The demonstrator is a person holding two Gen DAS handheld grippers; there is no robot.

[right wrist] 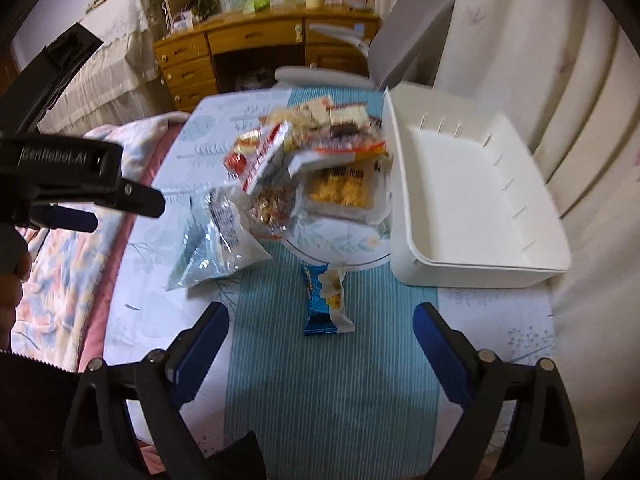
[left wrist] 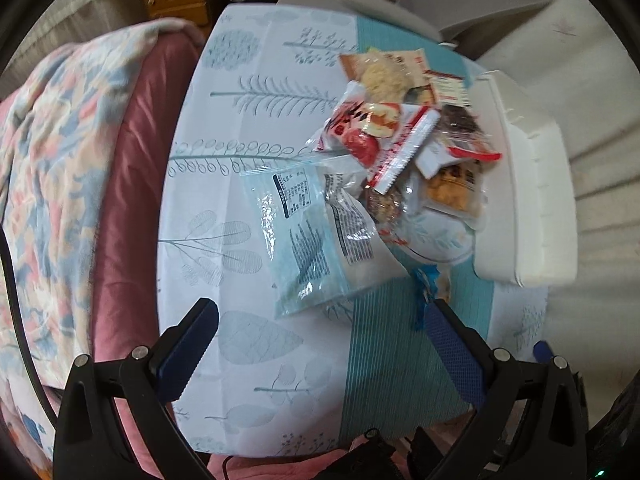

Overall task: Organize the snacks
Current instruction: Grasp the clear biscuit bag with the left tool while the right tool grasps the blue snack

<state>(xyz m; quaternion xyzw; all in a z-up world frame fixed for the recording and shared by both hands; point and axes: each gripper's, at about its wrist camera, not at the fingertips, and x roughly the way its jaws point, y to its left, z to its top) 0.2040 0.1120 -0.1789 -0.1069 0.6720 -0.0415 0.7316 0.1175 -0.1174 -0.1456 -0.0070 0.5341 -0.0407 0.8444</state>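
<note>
- Leftmost, a floral quilt (left wrist: 52,168) lies over a pink bed (left wrist: 132,184) at nine o'clock of the small table (left wrist: 224,240).
- Both grippers hover above the patterned tablecloth (right wrist: 328,392): the left gripper (left wrist: 320,344) has its jaws spread wide with nothing between them, and the right gripper (right wrist: 320,344) is spread the same way, also holding nothing.
- At the table's centre a clear plastic bag (left wrist: 304,240) with a printed label lies flat, touching the snack pile (right wrist: 316,160).
- That pile of mixed packets is heaped on a white plate (right wrist: 340,246).
- At six o'clock of the plate, a blue-and-white snack packet (right wrist: 326,300) lies on the teal stripe, its top end touching the plate's rim.
- At three o'clock of the pile stands a white plastic bin (right wrist: 476,188), its inside bare.
- Beyond, at twelve o'clock, stands a wooden desk (right wrist: 256,44).
</note>
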